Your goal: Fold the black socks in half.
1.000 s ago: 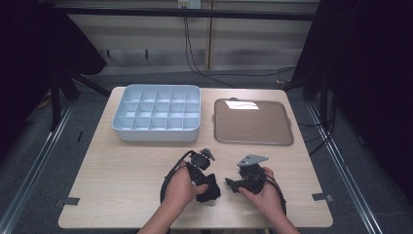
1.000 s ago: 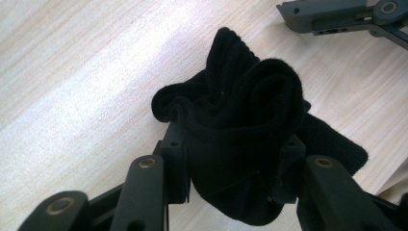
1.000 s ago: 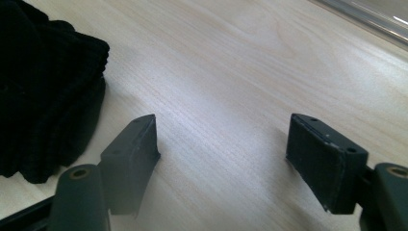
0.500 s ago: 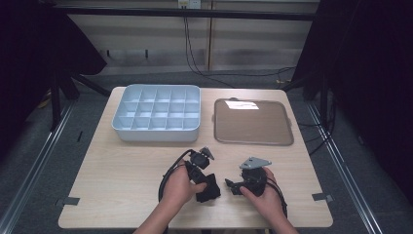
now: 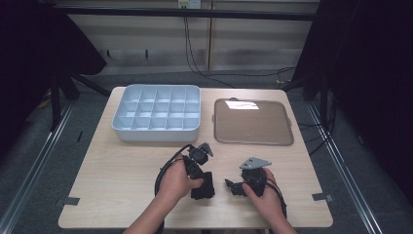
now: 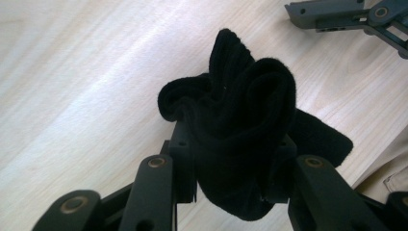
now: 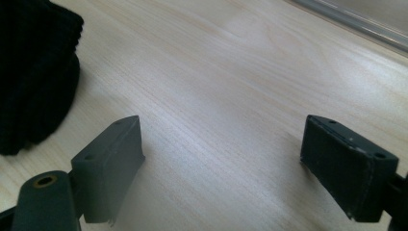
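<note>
Pinching one bunched black ribbed fabric piece [image 6: 240, 139], the left gripper [image 5: 200, 181] holds it near the table's front edge.
Its own close view reveals that grip; the right gripper [image 7: 221, 163] has just spread, empty, beside one pale blue compartment tray [image 5: 157, 116] and one brown flat tray [image 5: 253, 123].

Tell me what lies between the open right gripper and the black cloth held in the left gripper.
Only bare wood: in the high view a short strip of table separates the right gripper from the black cloth.

No readable text, labels, brands, numbers or signs anywhere.
</note>
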Tool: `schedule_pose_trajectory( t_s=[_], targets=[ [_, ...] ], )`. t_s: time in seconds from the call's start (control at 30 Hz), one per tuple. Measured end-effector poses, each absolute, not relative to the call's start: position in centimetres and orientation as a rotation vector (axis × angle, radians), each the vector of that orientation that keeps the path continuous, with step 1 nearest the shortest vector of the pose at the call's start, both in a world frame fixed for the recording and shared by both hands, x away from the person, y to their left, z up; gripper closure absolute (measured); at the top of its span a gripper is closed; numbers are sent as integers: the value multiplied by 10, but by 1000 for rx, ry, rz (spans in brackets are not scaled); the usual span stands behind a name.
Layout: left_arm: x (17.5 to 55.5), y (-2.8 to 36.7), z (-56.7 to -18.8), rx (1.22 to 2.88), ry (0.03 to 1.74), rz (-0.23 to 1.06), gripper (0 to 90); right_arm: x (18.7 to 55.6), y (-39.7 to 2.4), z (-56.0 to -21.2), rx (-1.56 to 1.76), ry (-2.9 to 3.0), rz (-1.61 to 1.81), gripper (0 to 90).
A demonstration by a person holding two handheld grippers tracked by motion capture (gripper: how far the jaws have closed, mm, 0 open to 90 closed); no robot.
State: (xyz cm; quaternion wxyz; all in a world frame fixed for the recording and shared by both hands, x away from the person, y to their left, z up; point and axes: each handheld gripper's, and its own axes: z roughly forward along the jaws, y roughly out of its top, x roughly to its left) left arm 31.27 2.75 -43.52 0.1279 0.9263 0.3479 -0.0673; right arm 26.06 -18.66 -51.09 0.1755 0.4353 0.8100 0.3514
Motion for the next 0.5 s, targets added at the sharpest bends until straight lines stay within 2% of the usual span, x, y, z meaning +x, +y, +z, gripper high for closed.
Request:
schedule_pose_trajectory(
  t_s=[0.5],
  targets=[
    [330, 48, -409, 2703, 1069, -157, 650, 260, -186, -511, 1249, 2287, 989, 145]
  ],
)
